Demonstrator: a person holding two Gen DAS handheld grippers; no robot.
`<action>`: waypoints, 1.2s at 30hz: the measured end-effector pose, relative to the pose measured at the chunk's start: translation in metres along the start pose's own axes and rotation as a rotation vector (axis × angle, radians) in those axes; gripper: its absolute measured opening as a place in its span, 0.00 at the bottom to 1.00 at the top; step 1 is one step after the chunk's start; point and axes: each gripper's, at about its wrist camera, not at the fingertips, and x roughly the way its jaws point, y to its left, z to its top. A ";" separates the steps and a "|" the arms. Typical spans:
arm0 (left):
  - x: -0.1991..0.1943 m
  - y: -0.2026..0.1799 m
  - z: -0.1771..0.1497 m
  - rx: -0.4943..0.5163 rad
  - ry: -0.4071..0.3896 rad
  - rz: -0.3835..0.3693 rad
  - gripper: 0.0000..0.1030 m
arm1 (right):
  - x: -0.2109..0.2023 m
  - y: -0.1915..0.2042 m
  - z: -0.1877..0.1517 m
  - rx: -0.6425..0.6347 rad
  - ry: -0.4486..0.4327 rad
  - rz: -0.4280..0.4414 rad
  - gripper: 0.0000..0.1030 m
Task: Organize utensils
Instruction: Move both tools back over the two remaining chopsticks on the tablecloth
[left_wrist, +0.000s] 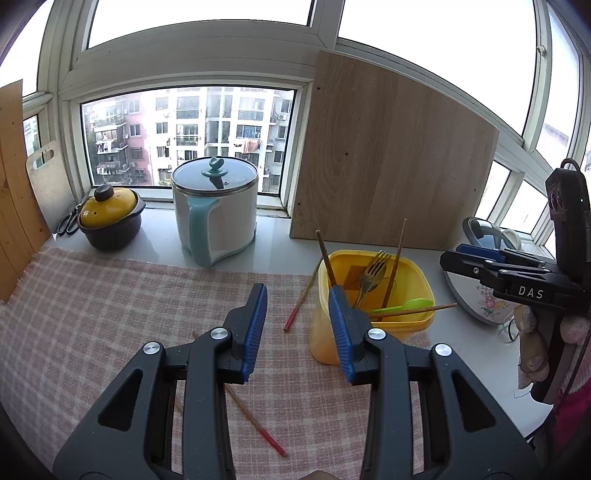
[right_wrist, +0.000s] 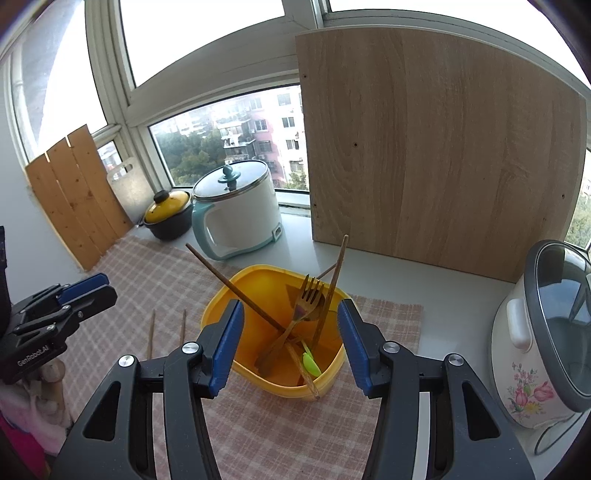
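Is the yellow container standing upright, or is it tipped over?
Upright. The yellow container stands on the checked cloth with its opening up, and the fork and chopsticks lean inside it.

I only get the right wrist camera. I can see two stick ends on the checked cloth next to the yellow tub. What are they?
Observer: They're chopsticks. In the left wrist view, one chopstick lies on the cloth under the left gripper, and it has a red tip.
Child: And the other one?
Observer: The second chopstick lies slanted beside the yellow tub, with its red tip nearer the camera.
Child: Is anything hiding by the little pot?
Observer: Yes, black-handled scissors lie just left of the yellow-lidded pot.
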 end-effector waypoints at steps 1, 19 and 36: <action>-0.002 0.007 -0.002 -0.005 0.005 0.008 0.34 | -0.002 0.003 -0.002 -0.001 -0.001 0.001 0.50; 0.006 0.126 -0.061 -0.192 0.230 0.074 0.34 | 0.014 0.093 -0.033 -0.158 0.099 0.089 0.50; 0.077 0.156 -0.106 -0.347 0.419 0.098 0.34 | 0.119 0.155 -0.067 -0.227 0.393 0.178 0.50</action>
